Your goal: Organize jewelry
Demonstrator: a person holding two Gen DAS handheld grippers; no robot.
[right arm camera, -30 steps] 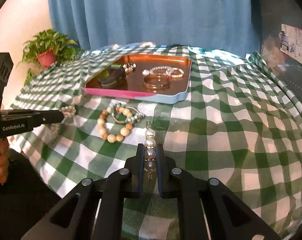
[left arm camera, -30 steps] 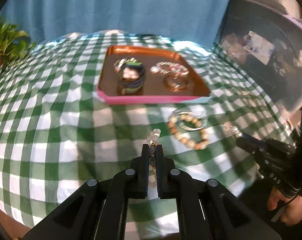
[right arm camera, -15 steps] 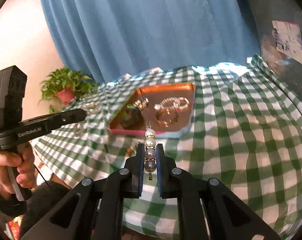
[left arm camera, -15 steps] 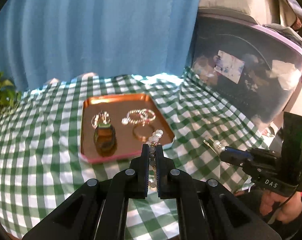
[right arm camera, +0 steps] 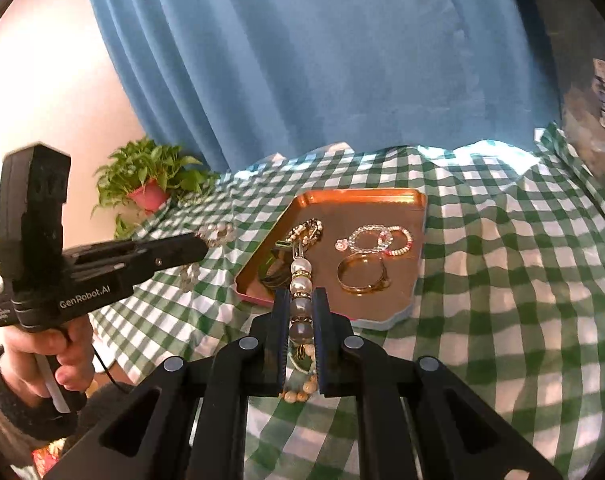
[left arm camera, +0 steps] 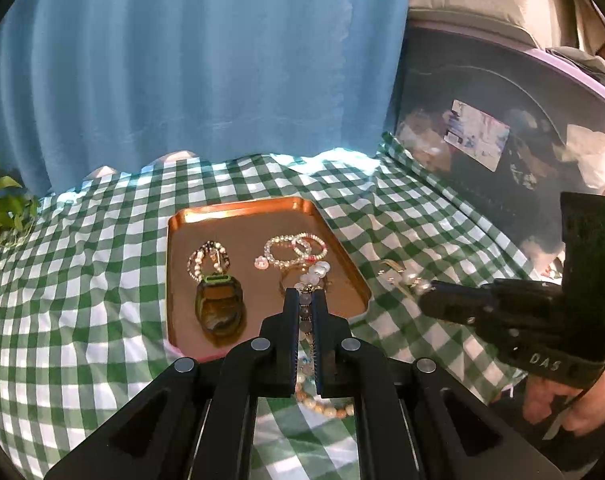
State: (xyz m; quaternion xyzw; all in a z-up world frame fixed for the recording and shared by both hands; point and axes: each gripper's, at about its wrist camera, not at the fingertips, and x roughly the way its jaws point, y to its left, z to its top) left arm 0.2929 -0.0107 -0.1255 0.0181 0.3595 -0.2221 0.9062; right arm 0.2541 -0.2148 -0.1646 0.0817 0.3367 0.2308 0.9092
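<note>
My left gripper (left arm camera: 305, 300) is shut on a pale bead bracelet (left arm camera: 316, 272), held in the air in front of the copper tray (left arm camera: 190, 216). My right gripper (right arm camera: 301, 300) is shut on a pearl and grey bead strand (right arm camera: 301, 280), also held above the table near the tray (right arm camera: 418, 280). The tray holds a beaded bracelet (left arm camera: 208, 260), a dark green bangle (left arm camera: 220, 312), two thin bead bracelets (left arm camera: 294, 250) and a gold bangle (right arm camera: 362, 278). A tan bead bracelet (left arm camera: 322, 408) lies on the cloth below my grippers. Each gripper shows in the other's view (left arm camera: 426, 294) (right arm camera: 200, 242).
A green and white checked cloth (left arm camera: 82, 280) covers the table. A potted plant (right arm camera: 150, 188) stands at the back left. A blue curtain (left arm camera: 182, 60) hangs behind. A dark plastic bin (left arm camera: 502, 140) stands to the right of the table.
Both grippers have risen from the cloth with their bead pieces and now hover higher, closer to the tray. The tan bracelet stays on the cloth.
</note>
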